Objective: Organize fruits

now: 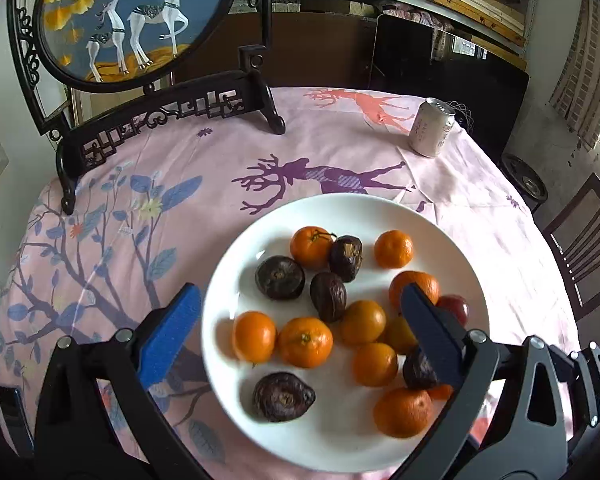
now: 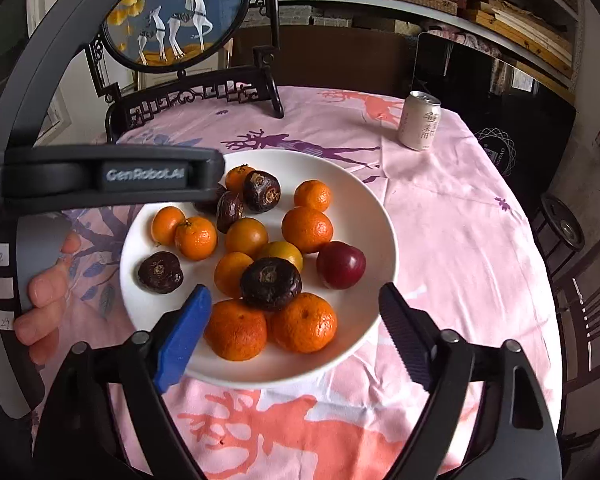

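A white plate [image 1: 260, 432] sits on the pink tablecloth and holds several orange mandarins [image 1: 305, 342], several dark brown water chestnuts [image 1: 280, 278] and one red plum [image 1: 456, 308]. My left gripper [image 1: 300, 300] is open and empty, held above the plate with its fingers astride the fruit. In the right wrist view the plate [image 2: 364, 216] holds the same mandarins [image 2: 236, 330], chestnuts [image 2: 271, 283] and plum [image 2: 341, 265]. My right gripper [image 2: 296, 300] is open and empty over the plate's near edge. The left gripper's body [image 2: 100, 176] crosses that view at the left.
A framed deer screen on a black stand [image 1: 140, 20] stands at the table's far left. A pale drink can [image 1: 432, 128] stands at the far right; it also shows in the right wrist view [image 2: 420, 122]. Wooden chairs [image 1: 580, 248] stand to the right.
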Demonstrator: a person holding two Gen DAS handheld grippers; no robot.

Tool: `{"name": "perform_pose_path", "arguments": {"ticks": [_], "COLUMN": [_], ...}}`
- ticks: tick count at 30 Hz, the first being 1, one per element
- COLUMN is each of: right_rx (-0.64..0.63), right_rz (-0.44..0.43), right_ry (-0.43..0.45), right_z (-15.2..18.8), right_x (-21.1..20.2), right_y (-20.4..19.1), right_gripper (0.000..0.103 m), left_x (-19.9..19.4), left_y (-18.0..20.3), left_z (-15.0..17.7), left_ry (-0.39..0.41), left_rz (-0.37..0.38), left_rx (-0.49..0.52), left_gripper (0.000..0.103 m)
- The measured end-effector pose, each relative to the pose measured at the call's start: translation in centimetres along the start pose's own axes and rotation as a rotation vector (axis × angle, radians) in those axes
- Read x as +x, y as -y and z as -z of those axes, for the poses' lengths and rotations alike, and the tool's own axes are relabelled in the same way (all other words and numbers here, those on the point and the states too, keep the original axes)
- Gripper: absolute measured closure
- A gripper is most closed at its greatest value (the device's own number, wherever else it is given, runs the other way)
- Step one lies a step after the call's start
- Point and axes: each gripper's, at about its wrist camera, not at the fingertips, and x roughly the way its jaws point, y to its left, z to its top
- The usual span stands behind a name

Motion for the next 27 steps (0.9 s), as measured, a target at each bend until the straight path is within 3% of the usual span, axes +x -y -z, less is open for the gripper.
{"name": "perform_pose_path", "arguments": {"ticks": [7, 14, 27], "right_rx": [0.097, 0.123, 0.117], "right_rz": [0.043, 0.068, 0.094], "right_ry": [0.051, 0.016, 0.014], "right_z": [4.3, 7.1, 7.5], "right_x": [-4.5, -5.6, -6.6], "right_y": [0.4, -0.3, -1.1], "right_gripper": [0.004, 0.004, 0.004], "left_x": [-5.9, -8.4, -10.4], "left_y": [-0.5, -1.9, -2.5], "left_z": [8.1, 15.3, 16.9], "left_ry": [0.019, 0.031, 0.047], "left_rz": [-0.008, -0.081, -0.058], "left_rx": [0.022, 0.001, -0.024], "left_gripper": [0.002, 0.002, 0.002]}}
